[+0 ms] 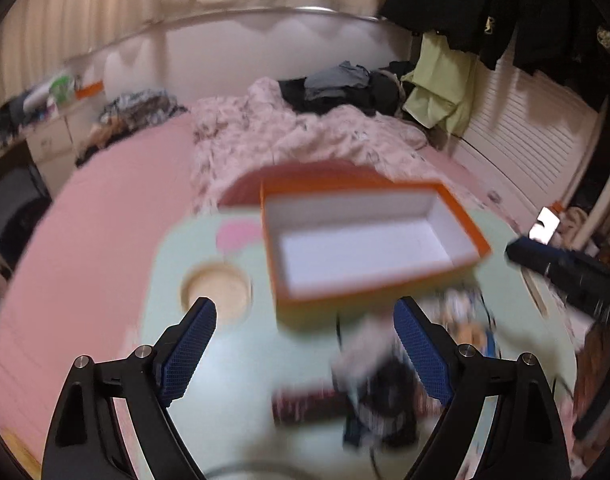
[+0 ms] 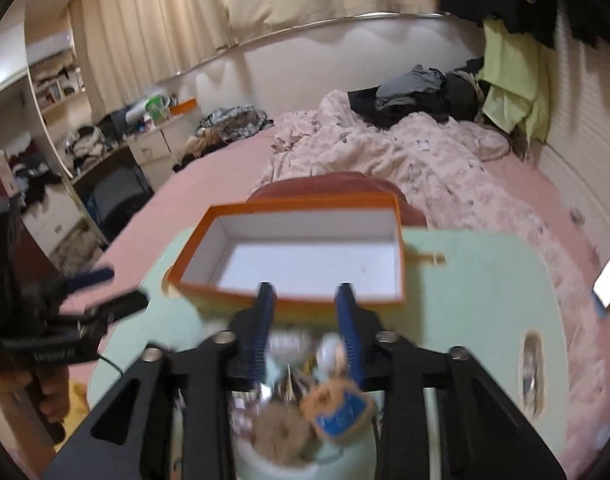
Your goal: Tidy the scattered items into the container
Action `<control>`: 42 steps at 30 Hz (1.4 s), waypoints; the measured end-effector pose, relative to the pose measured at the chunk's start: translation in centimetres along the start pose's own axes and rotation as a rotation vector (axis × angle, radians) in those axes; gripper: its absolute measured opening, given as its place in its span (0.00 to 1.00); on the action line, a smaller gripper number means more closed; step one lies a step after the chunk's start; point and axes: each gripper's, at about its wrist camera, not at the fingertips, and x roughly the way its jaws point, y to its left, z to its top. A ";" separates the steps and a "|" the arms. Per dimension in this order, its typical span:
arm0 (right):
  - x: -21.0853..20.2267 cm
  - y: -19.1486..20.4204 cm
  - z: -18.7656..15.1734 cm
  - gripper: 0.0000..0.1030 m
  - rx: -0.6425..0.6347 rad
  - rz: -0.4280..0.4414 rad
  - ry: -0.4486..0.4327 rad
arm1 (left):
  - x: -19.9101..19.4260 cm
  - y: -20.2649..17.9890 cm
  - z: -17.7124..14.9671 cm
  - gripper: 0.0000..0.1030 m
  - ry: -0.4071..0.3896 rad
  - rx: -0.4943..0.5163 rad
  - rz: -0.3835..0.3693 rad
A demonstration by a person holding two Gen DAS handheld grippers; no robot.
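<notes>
Since our right tongs (image 2: 305,312) look half spread above the blurry toys (image 2: 329,404), and our left tongs (image 1: 305,344) are spread wide, we might bump the empty orange box (image 2: 301,248).

The box (image 2: 301,256) looks like matt cardboard, orange outside and plain white paper within. It sits on a pale green tray table (image 2: 477,300), smooth with a faint sheen (plastic or painted board, hard to say). Behind the box lies a crumpled, soft pink quilt (image 2: 405,160) of cloth. The left gripper (image 1: 305,344) has matt black plastic arms, shiny metal pins and blue finger pads (image 1: 189,356) with a rough, knurled texture.
</notes>
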 end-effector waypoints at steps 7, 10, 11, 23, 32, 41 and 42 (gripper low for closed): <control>-0.8 -0.5 -7.5 0.44 -0.001 0.039 0.050 | 0.4 0.3 -8.0 0.87 0.038 -0.071 -0.013; 0.1 0.9 -10.1 0.44 -0.047 -0.002 0.119 | 1.6 -1.1 -9.0 0.87 0.047 -0.027 0.026; 0.5 1.5 -10.6 0.44 -0.074 -0.028 0.145 | 2.1 -1.5 -9.0 0.87 0.061 -0.006 0.039; 2.6 1.9 -11.7 0.72 -0.136 -0.170 0.217 | 3.0 -2.4 -10.5 1.00 -0.008 0.025 0.127; 2.6 2.3 -12.0 0.75 -0.151 -0.177 0.223 | 3.0 -2.3 -10.8 1.00 -0.028 0.032 0.124; 2.5 2.8 -12.3 0.78 -0.159 -0.172 0.227 | 2.9 -2.2 -10.9 1.00 -0.033 0.038 0.121; 2.5 2.8 -12.3 0.78 -0.158 -0.172 0.227 | 2.9 -2.2 -10.9 1.00 -0.033 0.041 0.119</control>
